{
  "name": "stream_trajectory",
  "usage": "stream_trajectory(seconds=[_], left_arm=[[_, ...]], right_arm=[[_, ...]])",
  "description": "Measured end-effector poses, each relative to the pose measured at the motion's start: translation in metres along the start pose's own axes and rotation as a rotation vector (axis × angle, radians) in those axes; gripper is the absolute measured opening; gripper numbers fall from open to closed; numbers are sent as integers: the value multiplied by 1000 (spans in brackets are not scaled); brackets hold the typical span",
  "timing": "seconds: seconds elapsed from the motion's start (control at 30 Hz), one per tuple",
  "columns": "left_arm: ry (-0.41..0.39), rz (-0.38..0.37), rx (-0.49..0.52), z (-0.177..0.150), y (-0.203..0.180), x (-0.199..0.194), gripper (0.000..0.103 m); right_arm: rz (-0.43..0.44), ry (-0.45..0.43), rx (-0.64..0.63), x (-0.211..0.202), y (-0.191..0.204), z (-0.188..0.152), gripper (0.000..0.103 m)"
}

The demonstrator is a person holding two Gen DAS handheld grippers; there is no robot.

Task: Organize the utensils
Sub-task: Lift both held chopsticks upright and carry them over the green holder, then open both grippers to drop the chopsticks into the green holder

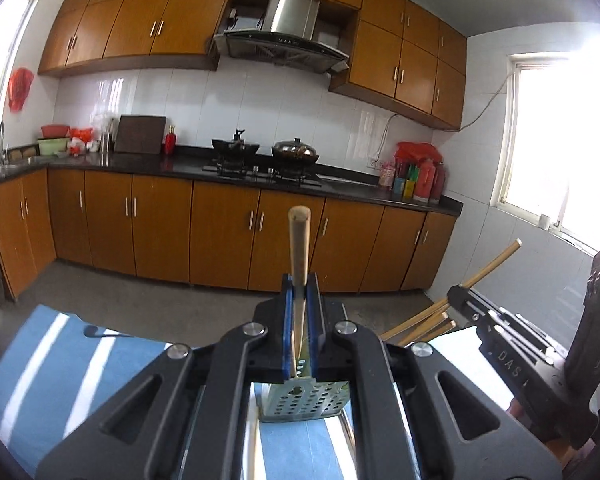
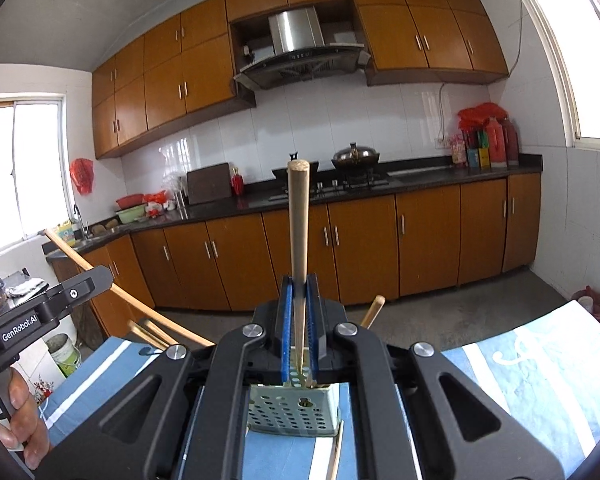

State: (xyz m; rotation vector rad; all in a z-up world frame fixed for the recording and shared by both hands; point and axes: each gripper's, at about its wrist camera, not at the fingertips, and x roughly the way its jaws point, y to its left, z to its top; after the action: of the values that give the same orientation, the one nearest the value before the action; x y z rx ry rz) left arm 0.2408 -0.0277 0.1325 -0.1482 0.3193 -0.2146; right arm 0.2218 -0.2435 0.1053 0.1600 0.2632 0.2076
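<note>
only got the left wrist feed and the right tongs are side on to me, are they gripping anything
Observer: Yes. In the right wrist view the right tongs are shut on a held chopstick. It stands upright, with its lower end down at the perforated holder.
Operator: any sticks lying loose near that holder
Observer: One. A loose chopstick lies on the blue cloth, by the holder's near right corner.
</note>
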Motion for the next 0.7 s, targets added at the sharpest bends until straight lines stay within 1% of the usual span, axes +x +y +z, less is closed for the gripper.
stream_trajectory(seconds=[0.1, 0.27, 0.4, 0.5, 0.63, 0.67, 0.7], left_arm=[[10, -4, 3, -7, 4, 11, 7], [57, -10, -7, -18, 13, 29, 7], [62, -17, -15, -20, 17, 30, 8], [67, -29, -33, -18, 19, 28, 13], [51, -33, -41, -15, 23, 19, 20], [45, -33, -45, -14, 23, 16, 20], [36, -34, -52, -12, 26, 9, 21]], right_arm=[[3, 29, -2, 10, -1, -7, 7], [5, 67, -13, 19, 1, -18, 7], [-3, 88, 1, 20, -2, -25, 8], [-9, 87, 15, 14, -6, -24, 8], [-21, 67, 24, 0, -12, -22, 9], [-25, 62, 27, -5, -14, -22, 10], [-33, 56, 33, -11, -17, -22, 16]])
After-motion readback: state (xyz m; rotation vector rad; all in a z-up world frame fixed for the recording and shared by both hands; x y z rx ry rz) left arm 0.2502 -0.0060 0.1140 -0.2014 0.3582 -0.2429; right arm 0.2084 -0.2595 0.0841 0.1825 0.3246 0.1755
